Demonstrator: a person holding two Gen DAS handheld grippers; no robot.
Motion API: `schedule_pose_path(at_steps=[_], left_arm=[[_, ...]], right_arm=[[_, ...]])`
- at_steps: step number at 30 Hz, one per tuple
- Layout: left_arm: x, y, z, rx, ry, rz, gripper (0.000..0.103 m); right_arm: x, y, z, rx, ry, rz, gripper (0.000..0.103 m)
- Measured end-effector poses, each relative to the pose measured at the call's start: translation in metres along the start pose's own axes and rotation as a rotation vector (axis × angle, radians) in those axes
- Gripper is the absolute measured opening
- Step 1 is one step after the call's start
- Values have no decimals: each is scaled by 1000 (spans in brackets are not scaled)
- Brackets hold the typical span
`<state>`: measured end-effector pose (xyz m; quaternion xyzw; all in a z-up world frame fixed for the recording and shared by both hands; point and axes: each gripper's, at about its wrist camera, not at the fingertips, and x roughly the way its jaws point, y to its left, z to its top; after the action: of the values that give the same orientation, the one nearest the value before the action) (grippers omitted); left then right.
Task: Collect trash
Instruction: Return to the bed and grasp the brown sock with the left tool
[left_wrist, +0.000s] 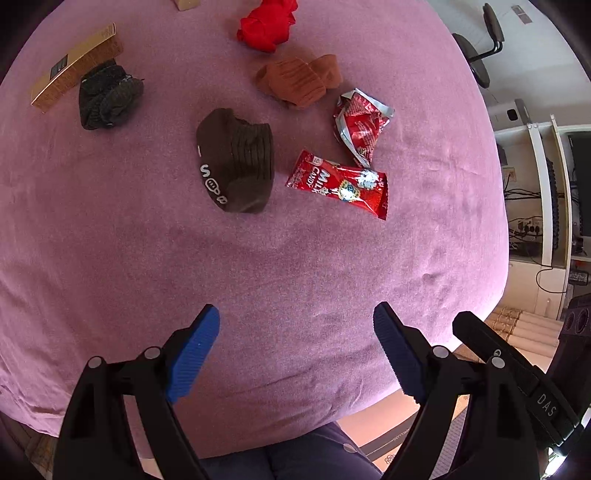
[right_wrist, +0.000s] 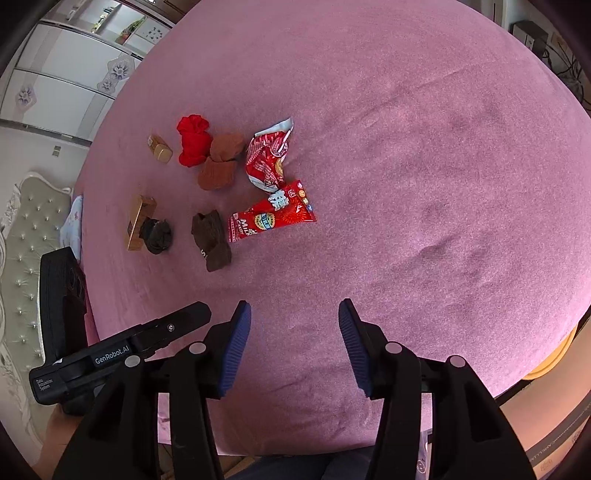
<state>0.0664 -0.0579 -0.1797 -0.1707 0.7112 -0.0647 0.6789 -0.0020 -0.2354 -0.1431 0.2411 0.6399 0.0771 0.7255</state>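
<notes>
Nearest our left wrist camera, the left gripper (left_wrist: 295, 321) stands wide with nothing between its two blue pads (left_wrist: 194, 354), hanging over bare pink bedspread (left_wrist: 277, 266). Farther off on the spread we count two pieces of trash: a flat red candy wrapper (left_wrist: 338, 183) and, just beyond it, a crumpled red-and-silver wrapper (left_wrist: 360, 123), the two near each other but apart. We count four socks or sock bundles: a dark brown sock (left_wrist: 238, 162) just left of the flat wrapper, a black one (left_wrist: 107, 96) at far left touching a long tan box (left_wrist: 74, 68), a rust-brown one (left_wrist: 299, 79) and a bright red one (left_wrist: 267, 24) at the top. A second small box is cut off at the upper edge. The right gripper's black body (left_wrist: 517, 373) shows at the lower right. From the right wrist camera, the right gripper (right_wrist: 295, 319) is moderately apart, narrower than the left, and empty over bare bedspread (right_wrist: 424, 184). Beyond it we see the same two wrappers (right_wrist: 273, 218) (right_wrist: 267, 158), the flat one touching or nearly touching the dark brown sock (right_wrist: 212, 240), plus the black (right_wrist: 159, 236), rust-brown (right_wrist: 219, 162) and red (right_wrist: 192, 140) socks. Two tan boxes (right_wrist: 140, 221) (right_wrist: 160, 149) lie at left, and the left gripper's body (right_wrist: 122, 354) sits lower left.
</notes>
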Motion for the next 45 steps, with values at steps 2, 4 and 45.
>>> schedule_pose_path(at_steps=[2,4,45], left_arm=[[3,5,13,-18,0,18,85],[6,9,25,-36,-2,30,85],[63,45,94,68,92,67,20]], right_arm=[[9,1,13,7,16,2,53],[19,2,25,16,35,5,54],[120,33,76,283,227,196,67]])
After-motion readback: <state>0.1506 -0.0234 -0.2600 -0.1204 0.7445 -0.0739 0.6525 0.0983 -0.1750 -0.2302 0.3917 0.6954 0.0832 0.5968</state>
